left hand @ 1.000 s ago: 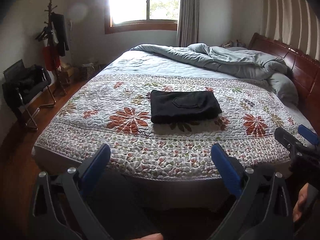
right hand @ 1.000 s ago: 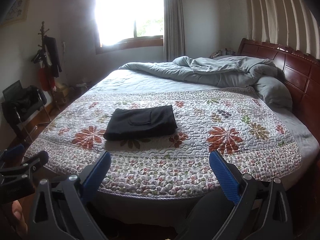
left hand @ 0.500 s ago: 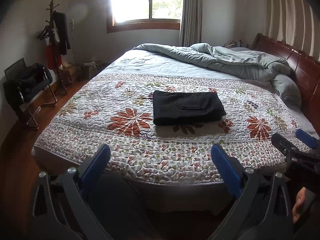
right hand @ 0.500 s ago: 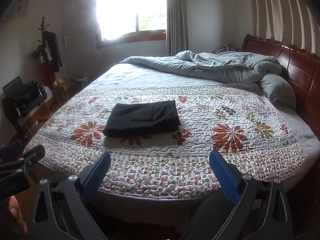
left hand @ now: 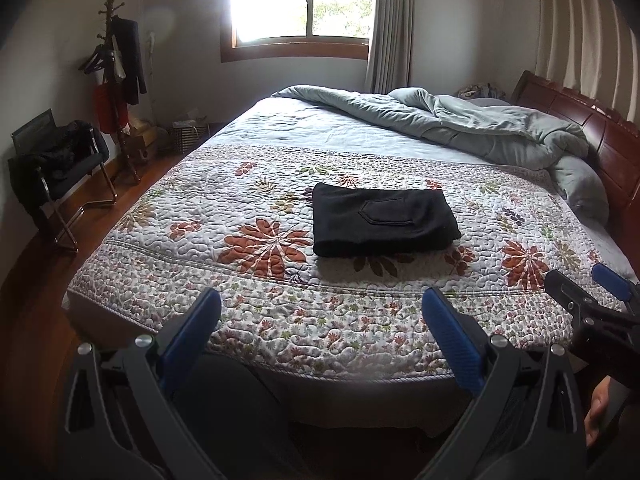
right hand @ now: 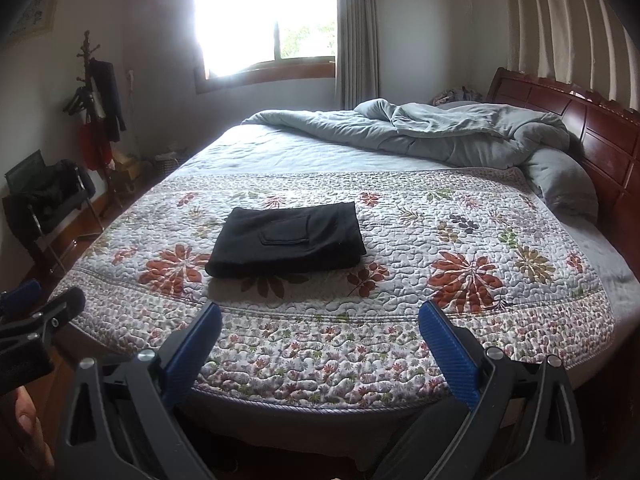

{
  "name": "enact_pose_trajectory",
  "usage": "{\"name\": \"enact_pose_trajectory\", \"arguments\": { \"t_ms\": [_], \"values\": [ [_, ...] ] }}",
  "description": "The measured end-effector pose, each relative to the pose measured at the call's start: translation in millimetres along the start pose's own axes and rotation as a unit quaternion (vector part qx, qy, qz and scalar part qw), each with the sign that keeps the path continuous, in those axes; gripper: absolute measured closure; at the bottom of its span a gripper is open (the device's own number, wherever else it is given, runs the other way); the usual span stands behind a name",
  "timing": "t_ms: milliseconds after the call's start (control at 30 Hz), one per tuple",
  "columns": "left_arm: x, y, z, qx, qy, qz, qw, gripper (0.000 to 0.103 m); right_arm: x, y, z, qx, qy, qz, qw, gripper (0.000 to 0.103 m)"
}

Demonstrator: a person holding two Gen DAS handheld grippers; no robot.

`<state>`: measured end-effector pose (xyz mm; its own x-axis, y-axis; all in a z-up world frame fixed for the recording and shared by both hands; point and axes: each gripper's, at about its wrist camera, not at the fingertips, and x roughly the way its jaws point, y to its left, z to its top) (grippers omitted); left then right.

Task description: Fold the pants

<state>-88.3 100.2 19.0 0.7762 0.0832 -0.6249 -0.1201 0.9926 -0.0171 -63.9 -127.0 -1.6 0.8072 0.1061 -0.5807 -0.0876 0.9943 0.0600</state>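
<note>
Black pants [left hand: 380, 219] lie folded into a flat rectangle on the floral quilt [left hand: 240, 280], a back pocket facing up; they also show in the right wrist view [right hand: 288, 242]. My left gripper [left hand: 320, 300] is open and empty, held off the bed's near edge, well short of the pants. My right gripper [right hand: 320, 314] is open and empty, also near the bed's edge. The right gripper shows at the right edge of the left wrist view [left hand: 588, 300]; the left gripper shows at the left edge of the right wrist view [right hand: 36, 300].
A rumpled grey duvet [left hand: 460, 124] and pillow [left hand: 580, 188] lie at the far side by the wooden headboard [left hand: 592, 128]. A black chair [left hand: 56, 168] and coat rack [left hand: 116, 76] stand on the wooden floor at left.
Both grippers have drifted slightly up and closer to the bed, so the pants sit a little lower in view. The pants have not moved and both grippers stay open.
</note>
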Motion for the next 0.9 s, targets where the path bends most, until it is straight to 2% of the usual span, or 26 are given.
{"name": "enact_pose_trajectory", "arguments": {
  "t_ms": [433, 900],
  "values": [
    [11.9, 1.8, 2.1, -0.001, 0.009, 0.009, 0.9999, 0.003, 9.2, 1.1, 1.2, 0.0, 0.003, 0.0, 1.0, 0.004],
    [8.0, 3.0, 0.3, -0.001, 0.012, 0.01, 0.9999, 0.003, 5.7, -1.1, -1.9, 0.003, 0.0, -0.002, 1.0, 0.004]
  ]
}}
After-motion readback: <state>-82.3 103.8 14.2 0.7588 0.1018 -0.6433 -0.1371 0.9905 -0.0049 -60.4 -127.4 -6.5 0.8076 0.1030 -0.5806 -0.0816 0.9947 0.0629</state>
